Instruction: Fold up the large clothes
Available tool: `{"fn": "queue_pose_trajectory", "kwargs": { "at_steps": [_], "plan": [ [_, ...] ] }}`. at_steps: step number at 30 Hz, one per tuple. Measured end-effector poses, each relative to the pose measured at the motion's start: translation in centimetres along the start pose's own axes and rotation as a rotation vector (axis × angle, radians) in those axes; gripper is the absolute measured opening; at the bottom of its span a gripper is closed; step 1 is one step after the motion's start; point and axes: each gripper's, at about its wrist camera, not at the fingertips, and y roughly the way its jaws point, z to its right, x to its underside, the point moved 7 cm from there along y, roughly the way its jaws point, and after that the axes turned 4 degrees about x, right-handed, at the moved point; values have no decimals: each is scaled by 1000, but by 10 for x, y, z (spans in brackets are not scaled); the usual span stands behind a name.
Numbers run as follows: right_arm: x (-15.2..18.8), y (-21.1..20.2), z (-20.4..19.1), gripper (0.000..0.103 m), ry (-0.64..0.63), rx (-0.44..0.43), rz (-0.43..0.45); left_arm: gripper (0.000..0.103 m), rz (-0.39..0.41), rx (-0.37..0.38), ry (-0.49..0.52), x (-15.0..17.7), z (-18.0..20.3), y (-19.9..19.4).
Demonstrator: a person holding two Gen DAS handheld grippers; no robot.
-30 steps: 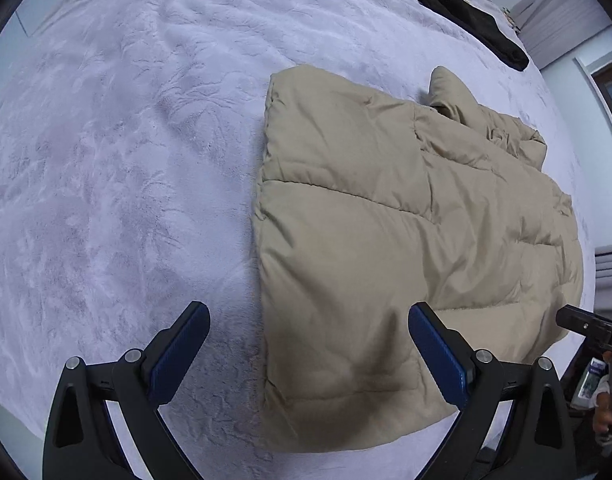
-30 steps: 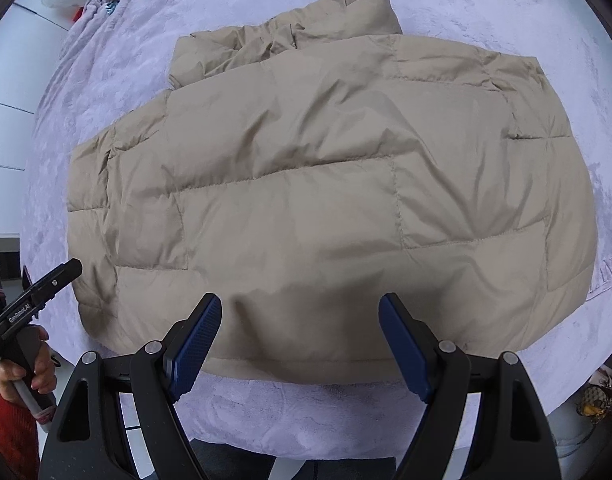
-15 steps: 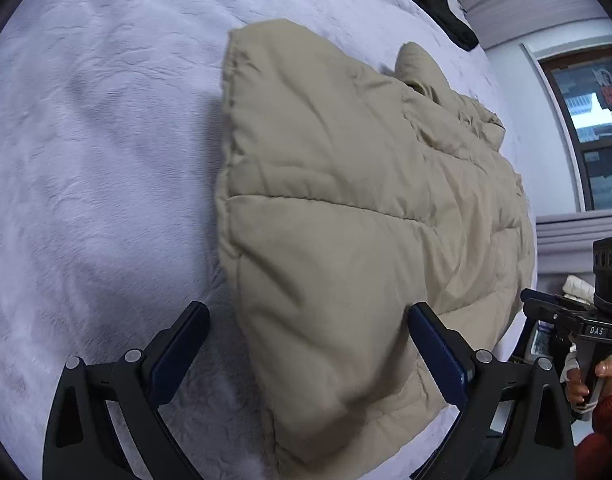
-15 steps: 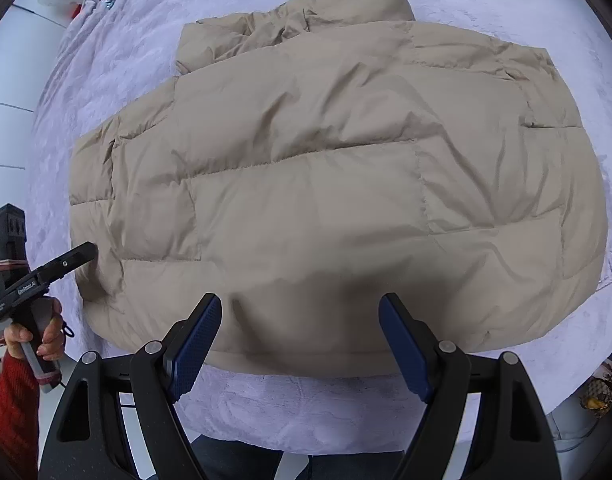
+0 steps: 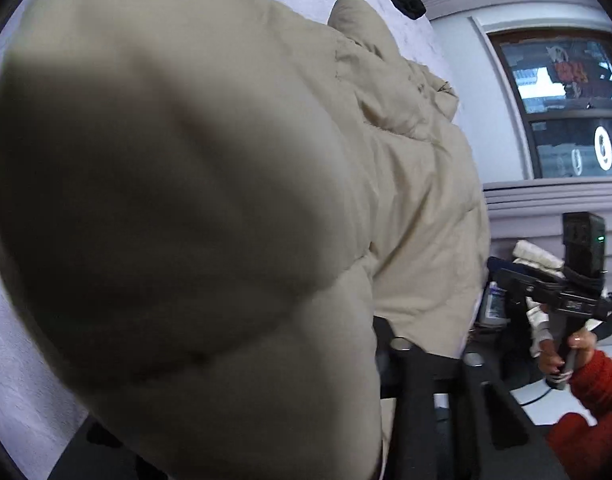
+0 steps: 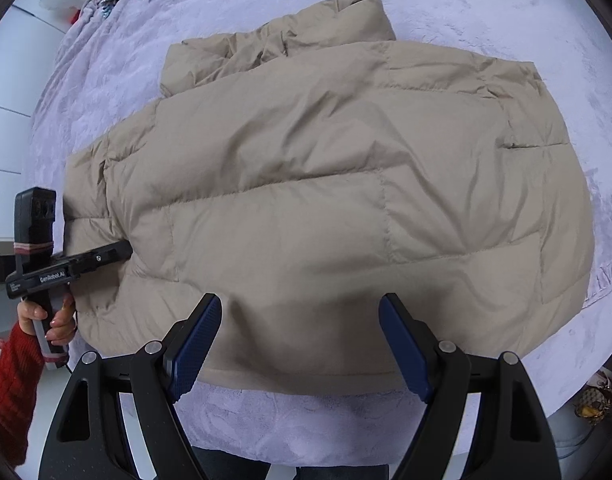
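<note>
Right wrist view: one beige puffer jacket [image 6: 325, 208] lies flat on the lavender bed [image 6: 505, 12], long axis running left to right, collar toward the far edge. The right gripper [image 6: 300, 344] hovers over the near hem, jaws wide with nothing between them. The left gripper [image 6: 118, 250] meets the jacket's left edge. Only the left wrist view shows one window [image 5: 565, 104]; there, jacket fabric fills the frame, bunched between jaws that have just been closing on it.

Beige puffer jacket [image 6: 325, 200] lies flat on lilac bed [image 6: 485, 12]. R gripper [image 6: 300, 344] hovers over its near hem, jaws wide, nothing between. L gripper [image 6: 124, 250] at jacket's left edge, tip buried in fabric.
</note>
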Motion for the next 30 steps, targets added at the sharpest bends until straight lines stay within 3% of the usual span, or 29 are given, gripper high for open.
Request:
{"fn": "queue_pose_trajectory", "kwargs": {
  "at_steps": [2,3,4,5,9,14,20,25,27,30],
  "plan": [
    [-9,-1,6,81,30,-12,26,24,21,-13,15,1,11,-8],
    [-12,-2,8,61,39,-25,45,23,30,-14,11,2,18,-12],
    [-17,-3,9,25,41,-38,71,23,45,-5,4,3,25,-17],
    [-21,-2,10,17,38,-41,82,23,63,7,-4,4,33,-23],
    [-36,9,11,15,28,-102,132,23,105,6,-6,7,71,-44],
    [-49,39,5,15,40,-197,126,23,109,-20,61,4,151,-50],
    [-64,76,5,12,63,-321,77,23,68,-136,113,-5,242,-3],
    [-71,91,25,5,149,-446,14,24,57,-217,103,-27,276,43],
    [-73,86,39,5,183,-473,-13,24,39,-222,96,-34,284,54],
    [-71,53,78,6,236,-513,40,24,2,-237,79,-41,293,77]
  ]
}}
